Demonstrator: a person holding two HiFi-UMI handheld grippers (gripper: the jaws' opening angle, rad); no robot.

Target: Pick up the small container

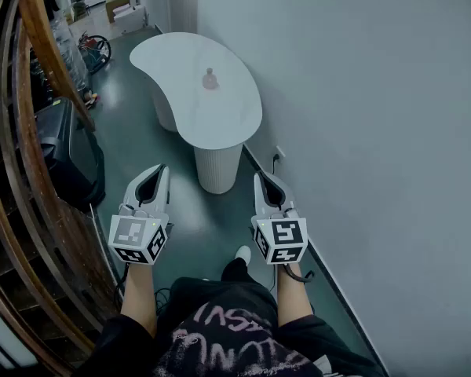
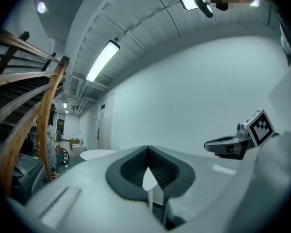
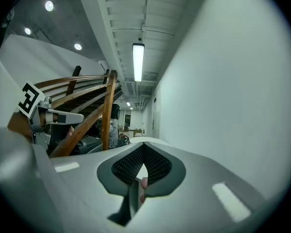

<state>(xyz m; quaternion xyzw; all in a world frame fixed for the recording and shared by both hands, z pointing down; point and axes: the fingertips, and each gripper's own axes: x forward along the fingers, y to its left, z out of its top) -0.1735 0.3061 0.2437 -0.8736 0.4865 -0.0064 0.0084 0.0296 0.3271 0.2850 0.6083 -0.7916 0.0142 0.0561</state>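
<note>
A wooden stair railing [image 1: 56,63] curves down the left side. Beside it, the left gripper [image 1: 161,170] is held out over the dark floor [image 1: 133,144], jaw tips together with nothing between them. Ahead, well beyond both grippers, the small container [image 1: 209,78] stands alone on a white curved table [image 1: 180,57]. The right gripper [image 1: 261,177] also has its tips together, holding nothing. The marker cubes [image 1: 137,239] bear black-and-white square patterns (no words). Pink lettering on the person's dark shirt [image 1: 228,340] is too folded to read. A socket [image 1: 279,155] sits low on the plain wall [image 1: 361,116].
</note>
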